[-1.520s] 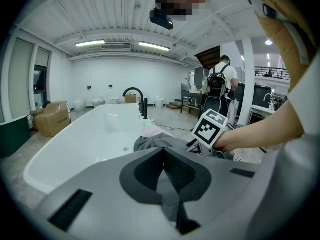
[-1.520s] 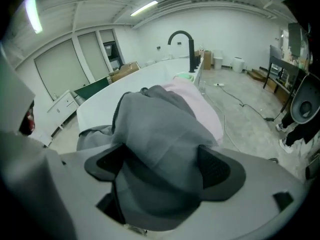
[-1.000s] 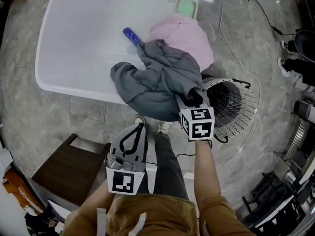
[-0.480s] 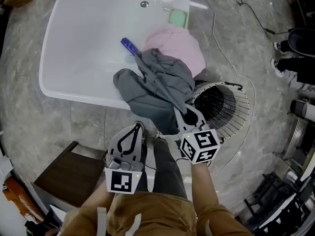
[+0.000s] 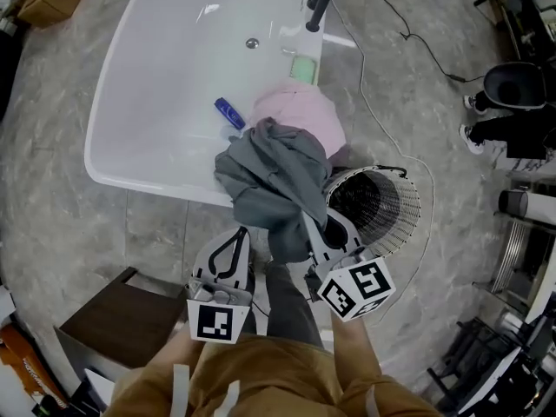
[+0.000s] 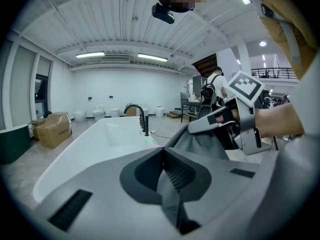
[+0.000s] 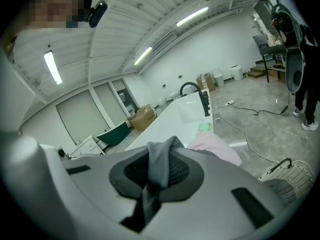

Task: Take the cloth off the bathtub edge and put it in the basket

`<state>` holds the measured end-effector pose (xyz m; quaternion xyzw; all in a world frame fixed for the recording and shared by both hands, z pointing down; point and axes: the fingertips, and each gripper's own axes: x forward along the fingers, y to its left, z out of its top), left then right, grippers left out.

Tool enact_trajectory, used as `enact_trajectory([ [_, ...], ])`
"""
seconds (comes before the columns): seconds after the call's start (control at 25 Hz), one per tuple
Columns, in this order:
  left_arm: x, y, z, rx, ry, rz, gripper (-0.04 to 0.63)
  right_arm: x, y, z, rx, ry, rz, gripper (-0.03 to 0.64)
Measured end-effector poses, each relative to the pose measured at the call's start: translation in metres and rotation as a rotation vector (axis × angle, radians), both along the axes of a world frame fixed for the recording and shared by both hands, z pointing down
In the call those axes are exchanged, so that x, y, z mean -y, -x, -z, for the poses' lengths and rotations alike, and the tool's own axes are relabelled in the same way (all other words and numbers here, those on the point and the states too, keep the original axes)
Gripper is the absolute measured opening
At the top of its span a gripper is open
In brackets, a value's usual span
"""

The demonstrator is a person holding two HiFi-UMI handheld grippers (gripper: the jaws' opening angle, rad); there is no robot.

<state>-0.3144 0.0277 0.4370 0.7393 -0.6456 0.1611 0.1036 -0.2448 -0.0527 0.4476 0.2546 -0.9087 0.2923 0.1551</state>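
A grey cloth (image 5: 274, 176) hangs in a bunch over the near rim of the white bathtub (image 5: 156, 85), against a pink cloth (image 5: 300, 115) that lies on the tub's edge. My right gripper (image 5: 311, 222) is shut on a fold of the grey cloth (image 7: 160, 169), its jaws having just been closing on it, and holds it up beside the wire basket (image 5: 382, 211). The basket stands on the floor to the right of the tub. My left gripper (image 5: 243, 231) is shut lower left of the cloth, and I see nothing gripped in it (image 6: 162, 151).
A blue tube (image 5: 229, 113) lies in the tub, with a green pad (image 5: 303, 69) and a black faucet (image 5: 317, 7) at its far end. A dark wooden stool (image 5: 113, 320) stands at lower left. A cable (image 5: 382, 129) runs over the marble floor. Someone's shoes (image 5: 486, 120) are at the right.
The right gripper has risen with the grey cloth, which has come up off the tub rim and bunched together. The left gripper has also lifted a little.
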Motion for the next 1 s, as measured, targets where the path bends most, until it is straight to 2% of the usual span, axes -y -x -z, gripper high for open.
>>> enact_trajectory([
  [0.16,-0.006,0.001,0.033,-0.003,-0.039,0.013,0.006,-0.003,-0.004,0.053,-0.001,-0.081,0.010,0.031],
  [0.36,-0.013,0.004,0.079,0.017,-0.113,0.016,0.006,-0.010,-0.010,0.129,0.087,-0.141,-0.015,0.031],
  [0.52,-0.013,0.013,0.111,0.046,-0.172,0.014,0.006,-0.010,-0.010,0.199,0.150,-0.246,-0.026,0.031],
  [0.68,-0.023,0.013,0.132,-0.010,-0.167,0.054,0.006,-0.015,-0.021,0.268,0.208,-0.323,-0.053,0.031],
  [1.0,-0.023,0.011,0.190,-0.036,-0.250,0.055,0.006,-0.033,-0.042,0.385,0.274,-0.514,-0.078,0.031],
])
